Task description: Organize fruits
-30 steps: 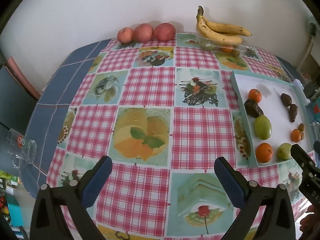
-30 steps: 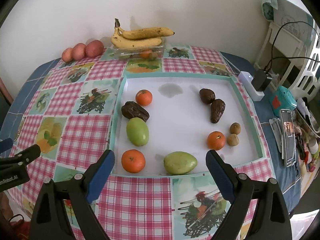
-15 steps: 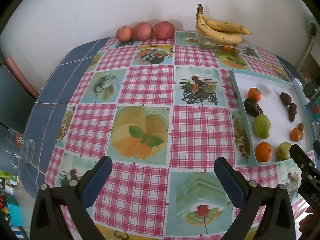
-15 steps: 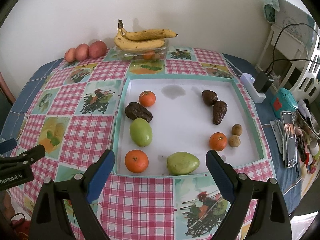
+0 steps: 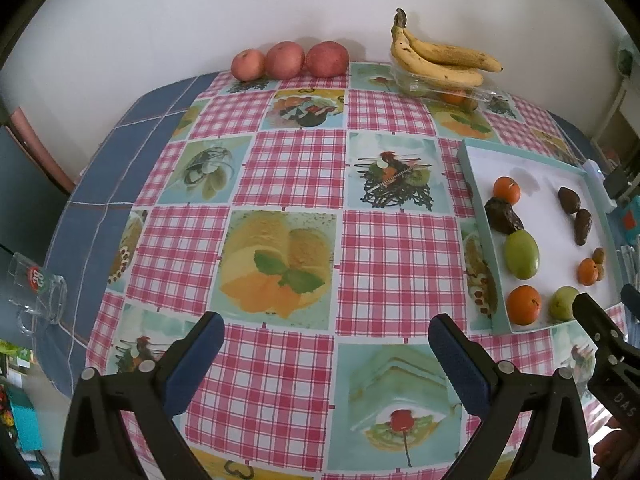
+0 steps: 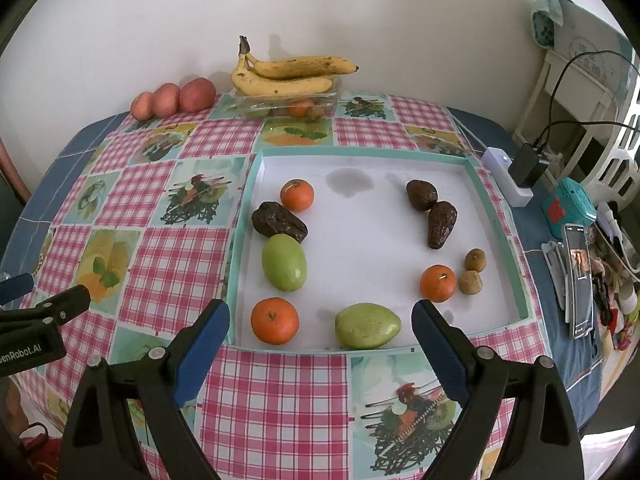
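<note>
Both the left gripper and right gripper gape wide, holding nothing. Oranges, green fruits and dark ones lie mixed in the tray near the bench's right edge; bananas and apples sit along its far edge. Sorting looks unfinished.

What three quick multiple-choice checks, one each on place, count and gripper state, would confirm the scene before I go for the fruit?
1. Where do the bananas lie?
A. in the white tray
B. on a clear container by the wall
C. on the floor

2. How many orange fruits are in the white tray?
A. one
B. three
C. five

3. What state is the right gripper in?
A. open, empty
B. shut on a green fruit
C. shut on a banana

Answers: 1 B, they rest atop the clear container; 2 B, three lie among the tray's fruits; 3 A, its fingers stand wide apart, holding nothing.
</note>
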A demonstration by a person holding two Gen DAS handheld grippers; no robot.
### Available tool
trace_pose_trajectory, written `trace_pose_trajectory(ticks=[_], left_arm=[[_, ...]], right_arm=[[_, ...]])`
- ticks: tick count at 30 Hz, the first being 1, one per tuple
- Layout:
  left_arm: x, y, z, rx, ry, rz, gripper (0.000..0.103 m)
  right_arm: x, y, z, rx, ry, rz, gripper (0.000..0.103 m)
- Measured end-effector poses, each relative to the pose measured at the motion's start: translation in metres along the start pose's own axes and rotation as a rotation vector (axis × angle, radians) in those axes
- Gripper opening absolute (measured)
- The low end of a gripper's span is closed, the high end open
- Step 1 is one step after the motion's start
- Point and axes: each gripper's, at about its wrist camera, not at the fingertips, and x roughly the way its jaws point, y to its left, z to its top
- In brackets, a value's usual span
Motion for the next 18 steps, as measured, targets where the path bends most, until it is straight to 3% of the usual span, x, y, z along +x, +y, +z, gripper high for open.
trace_pose_trajectory(ticks=[18], left_arm=[[-0.0001, -0.0002, -0.0006, -0.013, 0.007, -0.020, 0.103]], right_arm=[[0.0002, 0.0015, -0.0001, -0.006, 0.001, 0.000, 0.093]])
